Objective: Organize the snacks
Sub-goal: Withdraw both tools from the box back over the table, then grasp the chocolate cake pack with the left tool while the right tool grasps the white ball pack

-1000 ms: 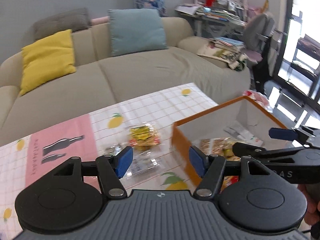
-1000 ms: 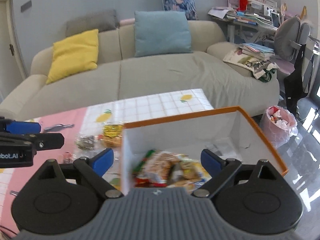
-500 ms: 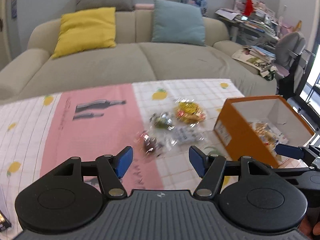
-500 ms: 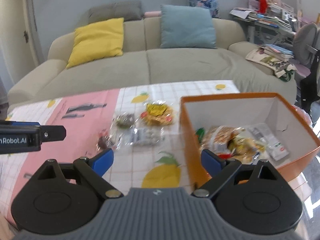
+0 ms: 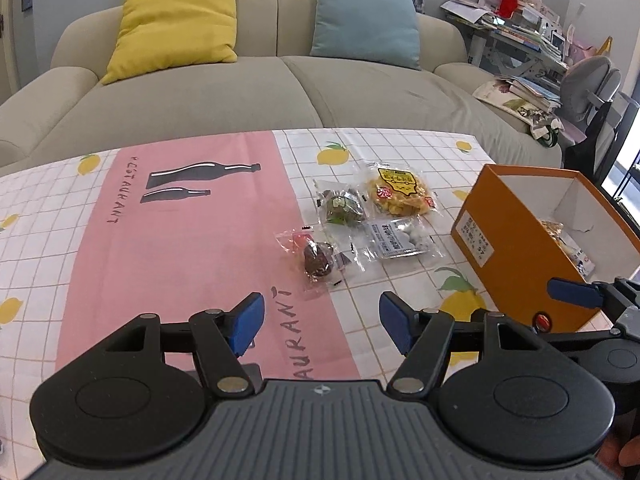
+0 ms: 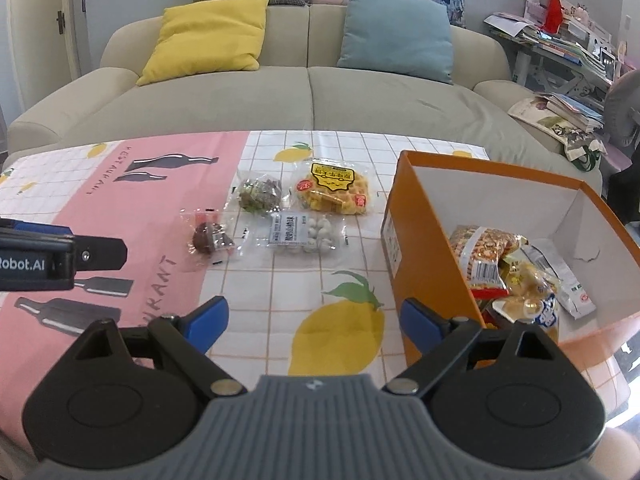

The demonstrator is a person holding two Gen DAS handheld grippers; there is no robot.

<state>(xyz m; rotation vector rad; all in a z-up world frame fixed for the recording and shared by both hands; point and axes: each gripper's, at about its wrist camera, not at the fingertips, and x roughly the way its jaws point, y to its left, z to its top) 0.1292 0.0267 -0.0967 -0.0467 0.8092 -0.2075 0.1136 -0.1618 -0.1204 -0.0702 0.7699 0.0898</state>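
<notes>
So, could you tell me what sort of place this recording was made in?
Most likely a home living room: a beige sofa with a yellow cushion, a low table under a lemon-print tablecloth, and a cluttered desk to the side.

My left gripper (image 5: 320,322) has a ribbed grey housing with a small star-like mark at its front edge, two round black discs at the sides, black linkage arms with silver pivot pins, and blue fingertip pads (image 5: 248,322). My right gripper (image 6: 313,322) is built the same way. Seen side-on from the right camera, the left one carries white lettering ending in "Robot.AI" and one small screw.
</notes>
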